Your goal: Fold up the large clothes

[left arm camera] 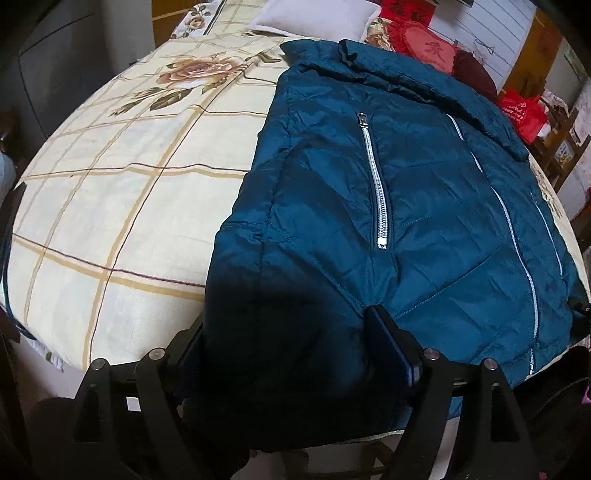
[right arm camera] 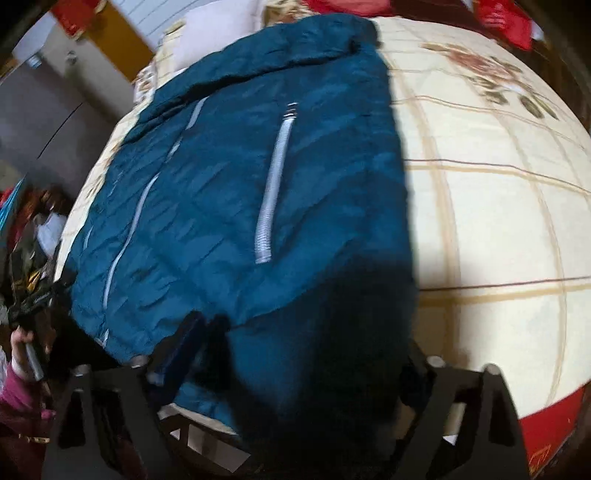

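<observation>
Teal jacket (left arm camera: 406,206) spread flat on bed (left arm camera: 110,206) – cream plaid sheet, rose print. Pillow (left arm camera: 314,18), red cushion (left arm camera: 424,44) at head. Your left claw (left arm camera: 284,343) and right claw (right arm camera: 295,354) – both wide open, straddling jacket hem.

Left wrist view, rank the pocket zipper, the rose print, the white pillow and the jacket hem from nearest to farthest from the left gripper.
1. Jacket hem, lying between the left gripper fingers.
2. Pocket zipper, ahead, slightly right, on the jacket front.
3. Rose print, far left on the bedspread.
4. White pillow, at the head of the bed.
</observation>
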Motion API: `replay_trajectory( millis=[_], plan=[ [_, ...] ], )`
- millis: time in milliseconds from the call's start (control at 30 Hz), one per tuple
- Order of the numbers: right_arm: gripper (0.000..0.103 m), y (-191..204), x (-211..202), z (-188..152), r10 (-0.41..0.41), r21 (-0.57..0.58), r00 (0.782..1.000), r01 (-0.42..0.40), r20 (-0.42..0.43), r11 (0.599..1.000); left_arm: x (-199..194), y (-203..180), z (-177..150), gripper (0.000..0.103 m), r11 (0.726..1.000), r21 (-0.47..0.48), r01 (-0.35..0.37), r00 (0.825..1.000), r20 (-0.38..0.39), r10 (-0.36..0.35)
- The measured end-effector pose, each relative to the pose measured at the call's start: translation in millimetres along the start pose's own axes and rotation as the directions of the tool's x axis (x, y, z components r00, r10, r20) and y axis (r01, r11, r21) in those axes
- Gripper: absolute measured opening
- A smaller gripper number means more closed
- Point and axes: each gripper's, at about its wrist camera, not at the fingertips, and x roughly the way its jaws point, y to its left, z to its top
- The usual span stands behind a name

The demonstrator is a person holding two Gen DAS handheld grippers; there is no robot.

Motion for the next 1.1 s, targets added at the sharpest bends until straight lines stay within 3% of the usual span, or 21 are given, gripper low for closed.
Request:
replay_trajectory(
  millis=[133, 367, 467, 533, 600, 667, 867, 1100],
  plan=[
    [0.065, 4.4, 0.5, 0.6, -0.020, -0.027, 1.000, 0.020, 0.015, 0.999, 0.4, -0.3, 0.8, 0.097, 1.000, -0.002, -0.002, 1.000, -0.001, 0.002],
    [0.067, -4.2, 1.4, -1.0, 0.031, -0.026, 0.999, -0.031, 0.008, 0.999, 0.3, -0.7, -0.9, 0.097, 1.000, 0.001, -0.008, 1.000, 0.015, 0.008],
    [0.064, -0.8, 1.0, -3.5, 0.011, -0.059, 1.000, -0.010, 0.010, 0.998, 0.6, -2.8, -0.7, 0.097, 1.000, 0.010, -0.016, 1.000, 0.012, 0.016],
    [0.040, 4.6, -1.5, -3.1, 0.010, -0.084, 1.000, -0.008, 0.020, 0.996, -1.1, -5.0, -0.1, 0.084, 1.000, 0.026, -0.003, 1.000, 0.007, 0.003],
    [0.025, 5.7, -9.0, -0.3, 0.028, -0.081, 0.999, -0.024, 0.046, 0.996, -8.8, -9.9, 1.7, 0.051, 0.998, 0.060, 0.014, 1.000, 0.008, -0.015],
    [0.020, 7.1, -19.2, 5.7, 0.048, -0.085, 0.997, -0.043, 0.062, 0.995, -25.1, -13.4, 8.5, 0.036, 0.996, 0.087, 0.009, 0.999, 0.051, -0.014],
    [0.019, 15.2, -62.9, 38.2, 0.110, -0.112, 0.977, -0.090, 0.181, 0.990, -71.2, -11.5, 47.8, 0.034, 0.994, 0.074, 0.083, 0.976, 0.196, -0.096],
    [0.019, 25.5, -93.6, 91.4, 0.083, -0.118, 0.942, -0.047, 0.324, 0.992, -83.8, -9.9, 107.9, 0.034, 0.993, 0.015, 0.118, 0.951, 0.287, -0.117]
  ],
)
